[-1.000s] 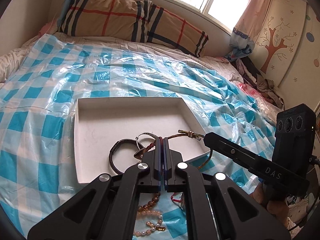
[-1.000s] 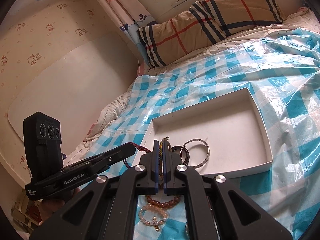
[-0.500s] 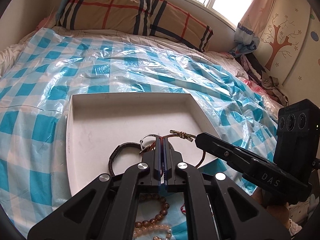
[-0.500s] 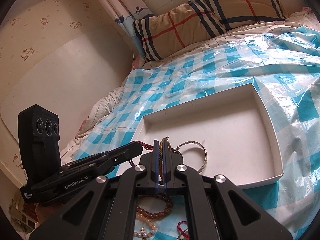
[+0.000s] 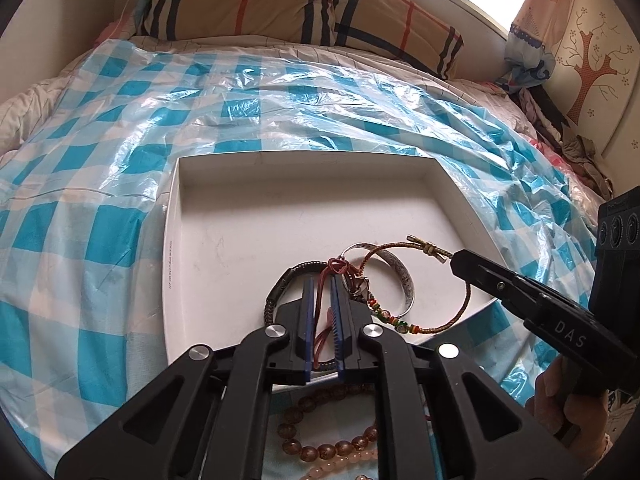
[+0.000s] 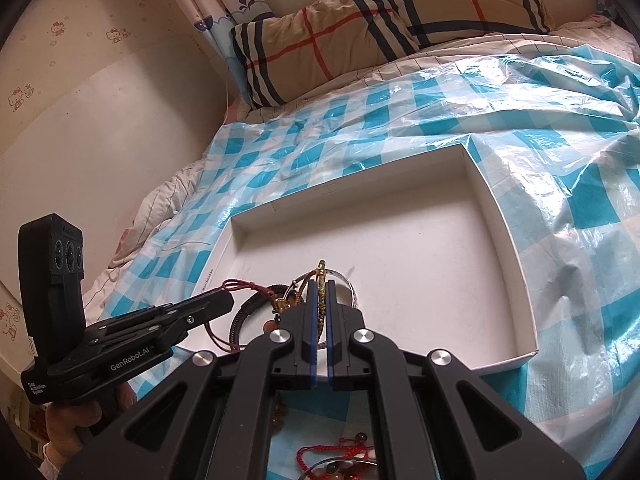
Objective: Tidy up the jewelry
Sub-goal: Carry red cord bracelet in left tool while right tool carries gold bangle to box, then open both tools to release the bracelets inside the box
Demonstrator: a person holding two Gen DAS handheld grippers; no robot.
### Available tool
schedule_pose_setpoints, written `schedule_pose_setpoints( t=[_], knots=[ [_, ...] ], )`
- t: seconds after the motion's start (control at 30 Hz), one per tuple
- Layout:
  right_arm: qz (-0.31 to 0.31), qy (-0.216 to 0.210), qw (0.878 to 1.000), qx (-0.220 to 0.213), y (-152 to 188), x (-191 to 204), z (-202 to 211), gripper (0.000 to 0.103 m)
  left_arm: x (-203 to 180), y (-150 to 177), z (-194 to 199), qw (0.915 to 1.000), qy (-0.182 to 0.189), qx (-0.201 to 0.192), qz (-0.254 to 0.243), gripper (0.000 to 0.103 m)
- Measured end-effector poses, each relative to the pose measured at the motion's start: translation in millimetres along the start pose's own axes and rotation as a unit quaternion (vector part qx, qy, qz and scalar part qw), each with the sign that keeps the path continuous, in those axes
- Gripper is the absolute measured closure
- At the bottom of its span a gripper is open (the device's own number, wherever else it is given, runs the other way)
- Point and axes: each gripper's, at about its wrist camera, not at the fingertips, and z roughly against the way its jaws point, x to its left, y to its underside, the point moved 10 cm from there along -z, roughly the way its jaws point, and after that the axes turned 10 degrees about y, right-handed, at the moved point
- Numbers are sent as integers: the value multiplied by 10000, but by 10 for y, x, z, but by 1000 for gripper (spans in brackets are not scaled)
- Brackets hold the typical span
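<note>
A white shallow tray (image 5: 240, 216) lies on the checked bed cover; it also shows in the right wrist view (image 6: 500, 208). My left gripper (image 5: 322, 284) has its jaws slightly apart with a red cord bracelet (image 5: 338, 268) between them, over the tray's near part. My right gripper (image 6: 320, 286) is shut on a braided gold-brown cord bracelet (image 6: 320, 304), seen as a loop with coloured beads in the left wrist view (image 5: 460, 312). A silver bangle (image 5: 396, 268) and a dark braided bracelet (image 5: 276, 296) lie in the tray.
Brown and pink bead bracelets (image 5: 320, 448) lie on the cover in front of the tray. A red string bracelet (image 6: 332, 450) lies there too. A plaid pillow (image 5: 300, 4) is at the bed's head. Clothes (image 5: 568, 140) are piled at the right.
Both grippers have moved forward over the tray with their bracelets. The left jaws have parted a little around the red cord.
</note>
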Motion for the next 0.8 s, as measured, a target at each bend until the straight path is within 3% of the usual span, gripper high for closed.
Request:
schedule_pose_setpoints(
  t=[0.13,0.2,0.23,0.57,0.8],
  knots=[
    [12,86,10000,-1,15,-22,-6,99,68,1,28,9999,-166,-25,29,68],
    [-9,158,9999,-27,16,-46,-4,88,89,5,39,9998,-198,-30,45,64],
    [-11,187,9998,-78,6,-55,6,73,97,5,43,9998,-207,-33,54,63],
    [237,280,9990,-264,53,-24,317,72,121,86,257,9990,-423,-139,-49,53],
    [325,372,9988,3,352,-108,514,72,45,328,533,9983,-518,-149,-213,50]
  ],
)
